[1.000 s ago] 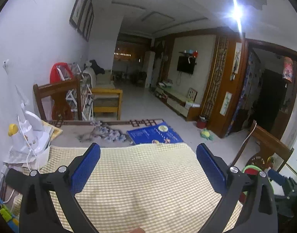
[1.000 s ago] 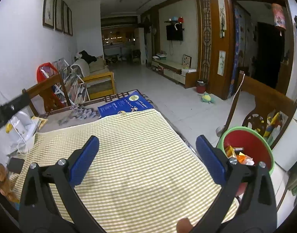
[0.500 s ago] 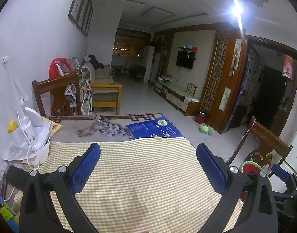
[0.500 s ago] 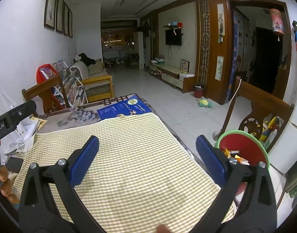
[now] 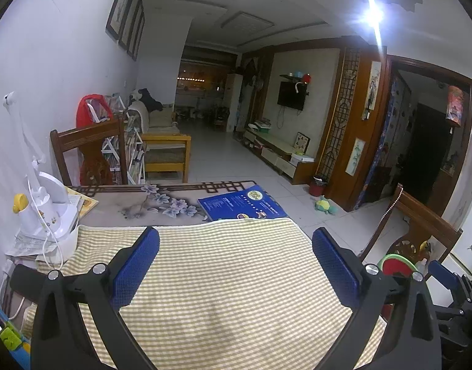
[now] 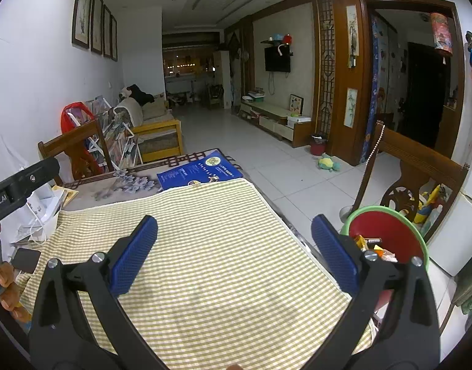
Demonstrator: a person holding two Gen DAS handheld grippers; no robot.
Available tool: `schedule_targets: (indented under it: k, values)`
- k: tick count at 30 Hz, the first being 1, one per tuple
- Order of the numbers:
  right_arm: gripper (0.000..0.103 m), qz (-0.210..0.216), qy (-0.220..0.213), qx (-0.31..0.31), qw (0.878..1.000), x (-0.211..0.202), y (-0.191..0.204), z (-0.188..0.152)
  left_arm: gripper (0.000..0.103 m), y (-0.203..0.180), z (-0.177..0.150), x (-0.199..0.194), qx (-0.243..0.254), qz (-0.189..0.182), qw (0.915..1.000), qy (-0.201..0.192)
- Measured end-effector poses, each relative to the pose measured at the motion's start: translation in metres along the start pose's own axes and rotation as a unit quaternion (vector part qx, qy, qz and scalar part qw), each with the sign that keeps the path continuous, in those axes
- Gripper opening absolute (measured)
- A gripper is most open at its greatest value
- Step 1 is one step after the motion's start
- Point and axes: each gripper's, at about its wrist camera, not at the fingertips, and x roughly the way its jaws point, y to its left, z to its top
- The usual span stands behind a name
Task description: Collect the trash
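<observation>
1. Right up close, the left gripper (image 5: 236, 265) hangs over the table with its blue pads spread wide and nothing between them.
2. Same story on the other side: the right gripper (image 6: 234, 251) is parted just as wide, empty, above the same surface.
3. Under both lies a yellow checked cloth (image 5: 229, 280), flat and bare, covering the near part of the table (image 5: 134, 206).
4. Off the table's right edge sits the bin (image 6: 390, 231), green rim, red inside, with scraps of trash (image 6: 373, 248) lying in it; it is just beside the right gripper's right finger. From the left wrist view only a sliver of the bin (image 5: 396, 263) shows past the finger.
5. At the left edge, a white lamp base (image 5: 47, 215) with a yellow knob stands on some papers, its cord trailing down onto the cloth's corner.
6. In the right wrist view the left gripper's black body (image 6: 20, 185) juts in from the left, with a person's fingers (image 6: 6, 280) below it.
7. Past the cloth, a blue booklet (image 5: 242, 205) lies on the flower-patterned tabletop, its near edge touching the cloth.
8. A wooden chair (image 5: 88, 151) stands behind the table on the left, another chair (image 6: 418, 166) to the right behind the bin.
9. Farther out: a green toy (image 6: 328, 164) on the tiled floor, a small red bucket (image 6: 317, 146) by the wooden pillar, and a wall television (image 6: 277, 58).
</observation>
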Motion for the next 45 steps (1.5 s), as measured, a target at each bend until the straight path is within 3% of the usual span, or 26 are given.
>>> schedule_targets:
  k: [19, 34, 40, 45]
  values:
    - [0.098, 0.000, 0.006, 0.005, 1.000, 0.000, -0.002, -0.005, 0.095, -0.004, 0.000, -0.005, 0.001, -0.001, 1.0000, 0.003]
    - [0.098, 0.008, 0.031, 0.010, 0.999, 0.019, -0.005, -0.011, 0.095, -0.001, -0.003, 0.013, 0.001, -0.001, 0.9996, 0.028]
    - [0.098, 0.024, 0.065, 0.002, 0.998, 0.047, -0.002, -0.019, 0.095, 0.002, -0.007, 0.024, 0.005, 0.004, 0.9993, 0.037]
    - [0.098, 0.034, 0.120, -0.028, 0.992, 0.105, 0.000, -0.046, 0.095, 0.016, -0.014, 0.043, -0.022, 0.021, 0.9970, 0.071]
